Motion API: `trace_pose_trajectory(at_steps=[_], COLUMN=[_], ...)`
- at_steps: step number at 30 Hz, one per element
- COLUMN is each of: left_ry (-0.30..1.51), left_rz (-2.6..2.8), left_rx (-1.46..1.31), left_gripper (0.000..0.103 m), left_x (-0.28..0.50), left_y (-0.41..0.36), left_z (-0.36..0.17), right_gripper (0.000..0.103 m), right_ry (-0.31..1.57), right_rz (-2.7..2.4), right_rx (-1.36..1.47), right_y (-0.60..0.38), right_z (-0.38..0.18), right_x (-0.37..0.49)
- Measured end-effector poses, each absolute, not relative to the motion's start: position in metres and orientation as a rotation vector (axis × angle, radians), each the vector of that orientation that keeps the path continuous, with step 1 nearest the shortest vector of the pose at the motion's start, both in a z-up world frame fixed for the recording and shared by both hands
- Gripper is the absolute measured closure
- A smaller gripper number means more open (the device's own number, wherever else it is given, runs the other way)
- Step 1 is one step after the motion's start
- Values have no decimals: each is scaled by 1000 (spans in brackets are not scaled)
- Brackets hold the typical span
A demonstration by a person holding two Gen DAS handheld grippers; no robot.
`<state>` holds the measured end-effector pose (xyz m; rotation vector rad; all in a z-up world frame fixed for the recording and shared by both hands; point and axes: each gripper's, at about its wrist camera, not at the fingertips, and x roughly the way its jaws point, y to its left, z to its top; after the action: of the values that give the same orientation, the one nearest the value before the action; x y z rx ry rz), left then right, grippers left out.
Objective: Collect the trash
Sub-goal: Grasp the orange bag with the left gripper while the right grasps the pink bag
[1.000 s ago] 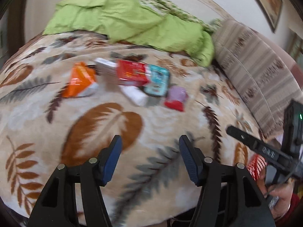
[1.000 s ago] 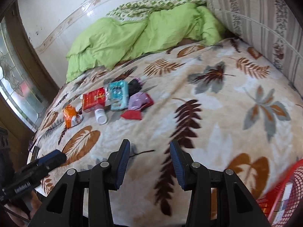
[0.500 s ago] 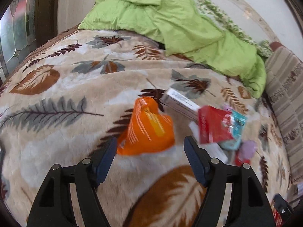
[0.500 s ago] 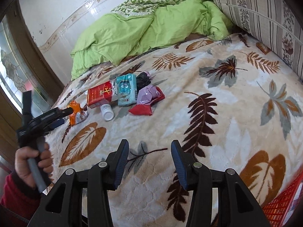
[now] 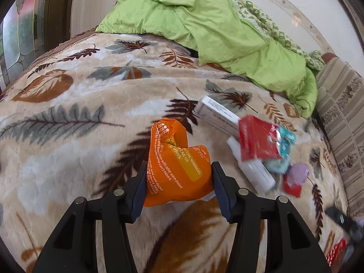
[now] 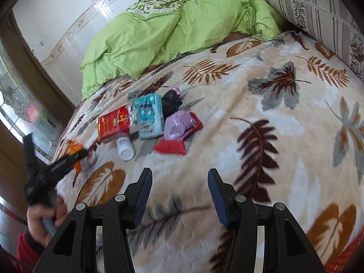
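- The left gripper (image 5: 178, 190) closes around an orange plastic wrapper (image 5: 176, 170) lying on a leaf-patterned blanket (image 5: 75, 136); the blue pads flank the wrapper's lower half and appear to touch its sides, though a firm pinch cannot be confirmed.
- Just right of that gripper's right finger lies a white bottle (image 5: 252, 170) on its side, and beyond it a long white carton (image 5: 217, 116), a red packet (image 5: 258, 140) and a teal pack (image 5: 285, 145), the last two blurred.
- The right gripper (image 6: 179, 190) hangs over bare blanket with its jaws opening at about half spread and nothing between them.
- Ahead of the right gripper and slightly to its left sits the rest of the litter: the bottle nearest, then the red packet, the teal pack with a cartoon face, a lilac wrapper (image 6: 178, 126) on a red one (image 6: 170, 146), and a black bag (image 6: 171, 103) farthest off.
- Only the right wrist view shows the person's left hand (image 6: 44, 216) and red sleeve (image 6: 27, 248) holding the left tool at far left, its tip at the orange wrapper.
- Only the left wrist view shows the printed warning text on the orange wrapper and the long white carton.
- A green quilt (image 6: 173, 29) is heaped beyond the litter in both views.
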<state>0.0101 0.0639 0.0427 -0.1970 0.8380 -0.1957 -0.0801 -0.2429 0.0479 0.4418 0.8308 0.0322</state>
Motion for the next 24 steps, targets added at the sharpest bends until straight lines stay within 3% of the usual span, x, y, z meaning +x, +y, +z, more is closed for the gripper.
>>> trace_pose_trajectory(at_steps=[9,10,11,15,24], left_ry=[800,793,789,786,807], left_rz=[-255,-268,-274,-301,-318], left_rx=[-127,-106,-89,-62,-54], left_gripper=[51,51,51,51,51], left_x=[-42,-48,-51,-63,-82], left_y=[44,39,35,25,16], left_z=[51,52,52,51,49], right_gripper=[49,50,68,78,78], right_ry=[902,920,924,869,723], right_rz=[-44,-40,-34,-16,44], right_rx=[390,399,411,385,250], right_y=[-227,-227,-228,-224,-205], right_z=[20,14,9,17,54], right_x=[2,7,8,-10,-89])
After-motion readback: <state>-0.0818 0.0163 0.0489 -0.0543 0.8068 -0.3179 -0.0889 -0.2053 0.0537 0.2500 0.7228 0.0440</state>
